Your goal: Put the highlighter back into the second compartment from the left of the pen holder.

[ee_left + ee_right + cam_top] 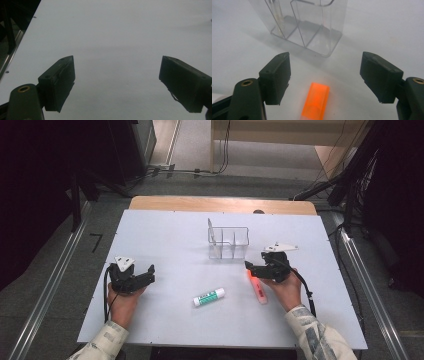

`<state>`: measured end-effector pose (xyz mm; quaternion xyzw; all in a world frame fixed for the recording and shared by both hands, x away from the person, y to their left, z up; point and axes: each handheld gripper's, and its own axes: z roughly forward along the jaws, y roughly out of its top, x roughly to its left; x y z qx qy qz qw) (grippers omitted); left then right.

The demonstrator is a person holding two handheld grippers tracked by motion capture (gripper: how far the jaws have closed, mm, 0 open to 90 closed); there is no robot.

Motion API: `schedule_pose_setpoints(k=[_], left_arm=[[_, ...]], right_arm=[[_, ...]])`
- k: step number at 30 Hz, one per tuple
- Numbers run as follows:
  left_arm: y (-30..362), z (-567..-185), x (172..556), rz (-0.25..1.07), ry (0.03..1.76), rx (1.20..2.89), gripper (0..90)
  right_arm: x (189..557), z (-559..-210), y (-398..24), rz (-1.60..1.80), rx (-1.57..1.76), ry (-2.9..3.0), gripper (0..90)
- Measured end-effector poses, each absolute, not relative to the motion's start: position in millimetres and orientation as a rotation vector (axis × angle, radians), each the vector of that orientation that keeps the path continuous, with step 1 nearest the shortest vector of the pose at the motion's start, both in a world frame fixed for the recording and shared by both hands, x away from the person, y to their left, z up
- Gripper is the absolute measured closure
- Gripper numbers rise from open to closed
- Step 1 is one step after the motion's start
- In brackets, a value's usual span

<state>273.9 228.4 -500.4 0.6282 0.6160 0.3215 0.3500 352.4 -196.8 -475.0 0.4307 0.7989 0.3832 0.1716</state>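
An orange highlighter (258,289) lies on the white table; in the right gripper view the highlighter (315,102) sits between and just below the wide-apart jaws. My right gripper (248,266) hovers over its far end, open, touching nothing. A white and green glue stick (209,297) lies near the table's middle front. A clear plastic organizer (228,242) with compartments stands upright behind, and the organizer (308,23) is close ahead of the right jaws. My left gripper (151,271) rests at the left, open, with bare table between its jaws (117,82).
The white table surface (165,235) has a wooden strip along its far edge (220,204). Metal rails run along the floor on both sides. The table's left edge (17,52) lies close to the left gripper.
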Motion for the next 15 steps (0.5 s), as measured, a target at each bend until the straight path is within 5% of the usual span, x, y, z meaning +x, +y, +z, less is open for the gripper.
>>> schedule_pose_setpoints(k=[15], left_arm=[[228, -500, 274, 0.831, 1.593, 1.626, 14.1]], right_arm=[[330, -500, -192, 0.992, 1.183, 2.304, 25.7]])
